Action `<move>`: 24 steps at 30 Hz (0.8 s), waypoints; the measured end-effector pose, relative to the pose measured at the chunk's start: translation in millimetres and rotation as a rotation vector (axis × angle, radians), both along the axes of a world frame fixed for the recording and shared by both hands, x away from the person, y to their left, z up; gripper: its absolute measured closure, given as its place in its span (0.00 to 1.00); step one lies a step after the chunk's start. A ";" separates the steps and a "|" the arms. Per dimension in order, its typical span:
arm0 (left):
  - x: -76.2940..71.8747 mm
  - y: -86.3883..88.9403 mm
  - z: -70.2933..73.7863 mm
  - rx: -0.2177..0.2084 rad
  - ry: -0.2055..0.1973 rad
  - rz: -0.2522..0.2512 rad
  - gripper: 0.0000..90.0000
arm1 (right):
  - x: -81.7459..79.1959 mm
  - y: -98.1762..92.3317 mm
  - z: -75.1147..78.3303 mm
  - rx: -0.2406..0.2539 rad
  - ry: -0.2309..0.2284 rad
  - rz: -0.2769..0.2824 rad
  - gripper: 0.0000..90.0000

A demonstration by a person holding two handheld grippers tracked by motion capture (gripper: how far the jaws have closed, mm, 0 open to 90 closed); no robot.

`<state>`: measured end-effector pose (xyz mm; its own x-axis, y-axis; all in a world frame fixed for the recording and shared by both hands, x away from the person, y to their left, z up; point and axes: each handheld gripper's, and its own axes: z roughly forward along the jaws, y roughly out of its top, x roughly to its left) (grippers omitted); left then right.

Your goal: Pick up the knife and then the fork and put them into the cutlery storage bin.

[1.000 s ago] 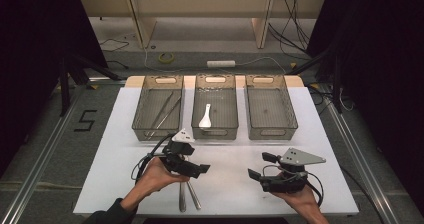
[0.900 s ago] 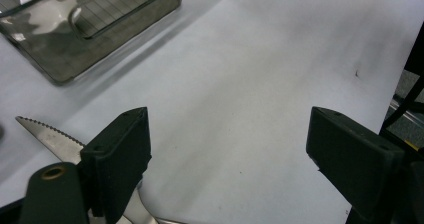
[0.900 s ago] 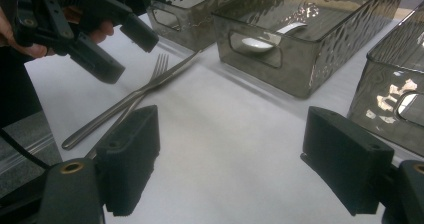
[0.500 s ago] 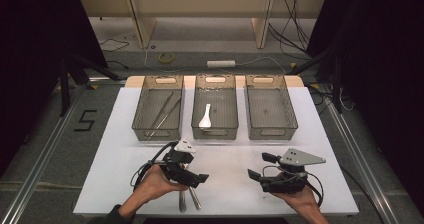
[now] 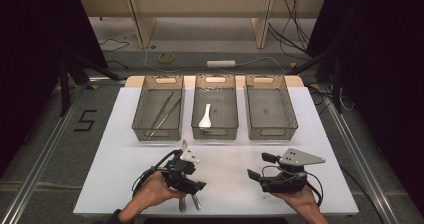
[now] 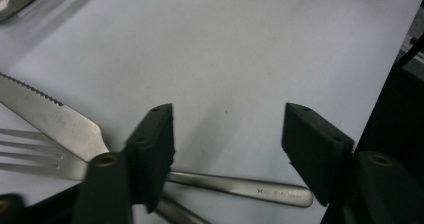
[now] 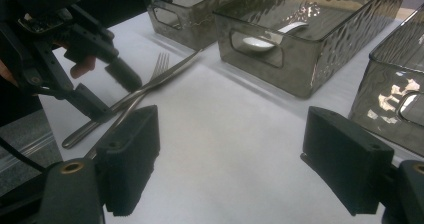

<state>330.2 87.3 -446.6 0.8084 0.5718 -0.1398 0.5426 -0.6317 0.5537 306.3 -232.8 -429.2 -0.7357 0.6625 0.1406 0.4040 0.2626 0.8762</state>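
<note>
High view: we see the left gripper (image 5: 192,184) low over a knife (image 5: 182,204) and fork (image 5: 196,202) at the near edge of the white table (image 5: 125,134); the right gripper (image 5: 257,166) hovers apart, jaws wide and empty. Three bins stand beyond: the left bin (image 5: 159,108) holds long utensils, the middle bin (image 5: 215,106) a white spoon (image 5: 205,118). Left gripper view: we find the jaws partly open, having just been closing, astride the knife (image 6: 235,184) handle; whether the pads touch it we cannot tell. The fork (image 6: 30,149) lies beside the serrated blade. Right gripper view: our own jaws gape over bare table, with the left gripper (image 7: 107,91) straddling knife (image 7: 150,86) and fork (image 7: 159,64)
</note>
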 end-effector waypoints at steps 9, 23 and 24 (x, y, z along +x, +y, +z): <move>-4.5 -0.7 -11.3 0.042 0.045 -0.048 0.84 | -1.2 2.7 1.1 -0.008 -0.008 0.007 0.26; -3.5 -5.7 -23.5 0.103 0.050 -0.080 0.99 | -0.5 4.9 -0.1 -0.017 -0.002 0.005 0.27; -3.3 -5.5 -23.3 0.107 0.055 -0.083 0.99 | -0.4 4.7 -0.1 -0.016 -0.002 0.004 0.27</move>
